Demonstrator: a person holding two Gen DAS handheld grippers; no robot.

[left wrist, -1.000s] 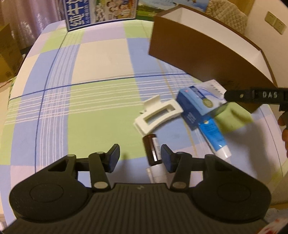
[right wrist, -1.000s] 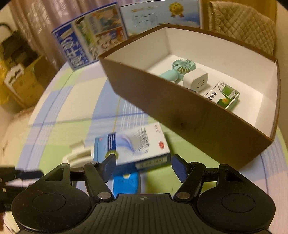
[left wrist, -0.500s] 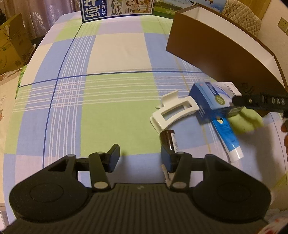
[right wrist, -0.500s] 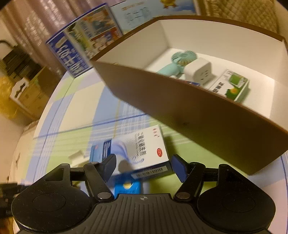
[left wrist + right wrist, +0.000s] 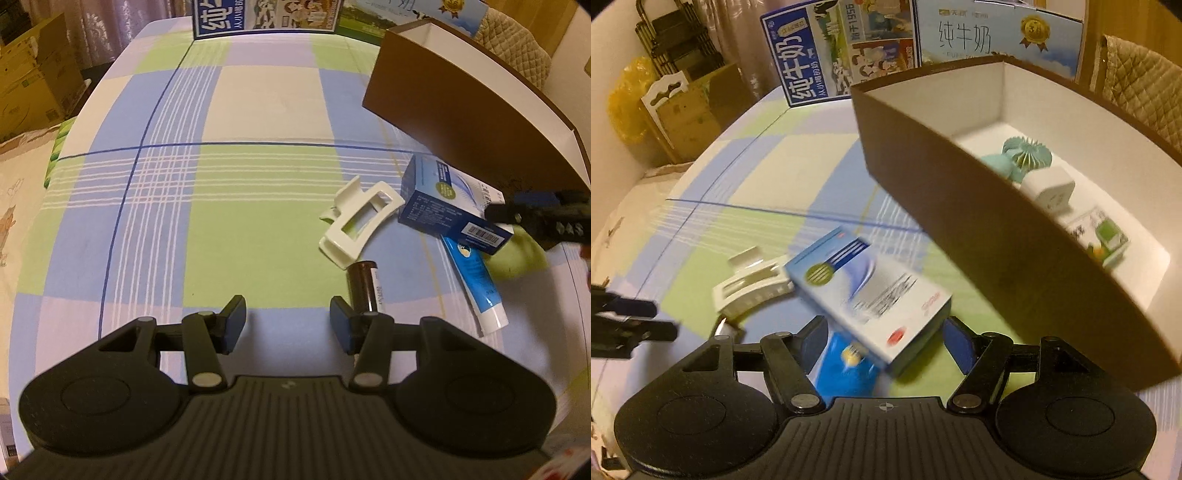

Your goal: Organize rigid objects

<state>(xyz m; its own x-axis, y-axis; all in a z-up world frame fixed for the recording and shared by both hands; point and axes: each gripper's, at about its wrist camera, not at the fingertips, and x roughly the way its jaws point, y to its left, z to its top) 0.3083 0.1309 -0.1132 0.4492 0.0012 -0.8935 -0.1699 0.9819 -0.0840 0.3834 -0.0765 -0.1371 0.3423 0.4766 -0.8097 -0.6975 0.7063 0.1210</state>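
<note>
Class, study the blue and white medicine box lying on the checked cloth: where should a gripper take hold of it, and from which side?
Grip the medicine box across its two long narrow sides, coming from above. It lies flat, propped partly on the toothpaste tube, so those sides are exposed.

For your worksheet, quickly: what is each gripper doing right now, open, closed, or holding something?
Left gripper: open, holding nothing.
Right gripper: open, jaws either side of the blue medicine box, not clamped on it.
</note>
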